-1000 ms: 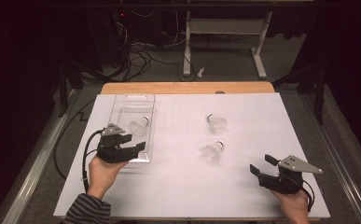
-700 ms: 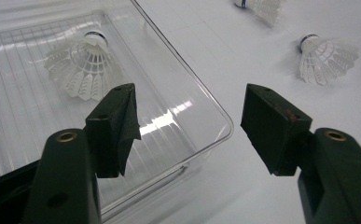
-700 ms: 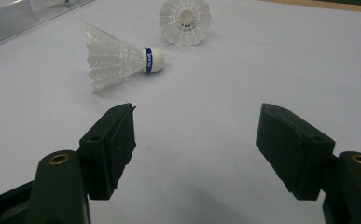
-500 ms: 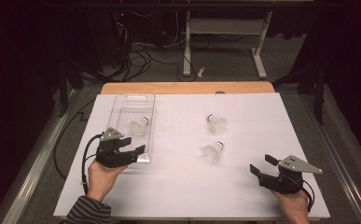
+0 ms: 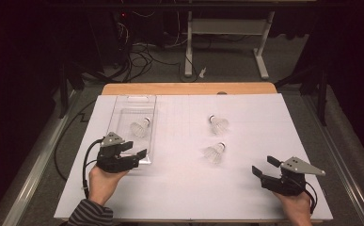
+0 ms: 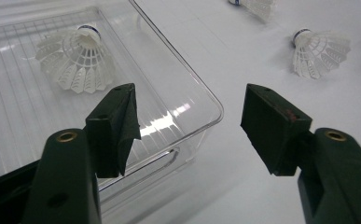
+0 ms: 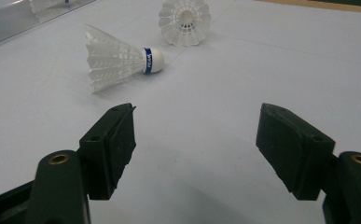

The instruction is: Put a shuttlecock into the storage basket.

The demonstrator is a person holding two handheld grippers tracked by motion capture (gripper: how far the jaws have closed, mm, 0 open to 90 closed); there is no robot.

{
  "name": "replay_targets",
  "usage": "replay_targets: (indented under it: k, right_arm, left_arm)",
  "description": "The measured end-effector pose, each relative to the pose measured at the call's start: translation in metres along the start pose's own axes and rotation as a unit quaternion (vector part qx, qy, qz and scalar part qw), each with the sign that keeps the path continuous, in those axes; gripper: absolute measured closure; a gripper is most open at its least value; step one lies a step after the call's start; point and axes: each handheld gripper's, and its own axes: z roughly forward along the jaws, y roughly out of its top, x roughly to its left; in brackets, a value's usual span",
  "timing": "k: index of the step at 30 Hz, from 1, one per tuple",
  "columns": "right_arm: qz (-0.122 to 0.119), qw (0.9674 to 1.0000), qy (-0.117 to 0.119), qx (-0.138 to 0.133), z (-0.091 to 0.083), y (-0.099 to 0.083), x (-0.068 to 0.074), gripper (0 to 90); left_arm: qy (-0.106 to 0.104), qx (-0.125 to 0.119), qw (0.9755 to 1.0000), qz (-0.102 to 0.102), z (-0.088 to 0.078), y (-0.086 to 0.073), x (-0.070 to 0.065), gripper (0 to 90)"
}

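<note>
My left gripper (image 5: 133, 151) hangs released, jaws wide, over the near corner of the clear tray (image 5: 119, 106); one shuttlecock (image 5: 139, 127) already lies inside it. My right gripper (image 5: 263, 168) is likewise released, well right of the tray. The near shuttlecock (image 7: 120, 58) lies on its side right of the tray, the far shuttlecock (image 7: 184, 21) just behind. Judged very light, with a crushable feather skirt. I would pinch at the cork by its blue band, gently.

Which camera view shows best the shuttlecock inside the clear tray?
The left gripper view: the shuttlecock lies large and sharp inside the clear tray. The high view shows it small. In the right gripper view, feathers at the top edge may be it.
</note>
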Motion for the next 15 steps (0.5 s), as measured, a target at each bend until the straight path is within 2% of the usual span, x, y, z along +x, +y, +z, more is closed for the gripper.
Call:
replay_targets:
  k: [15]
  right_arm:
    - [0.004, 1.0000, 0.000, 0.000, 0.0003, 0.0001, -0.0008, 28.9]
  left_arm:
    - [-0.001, -0.007, 1.0000, -0.006, -0.0041, -0.0075, 0.0057, 37.2]
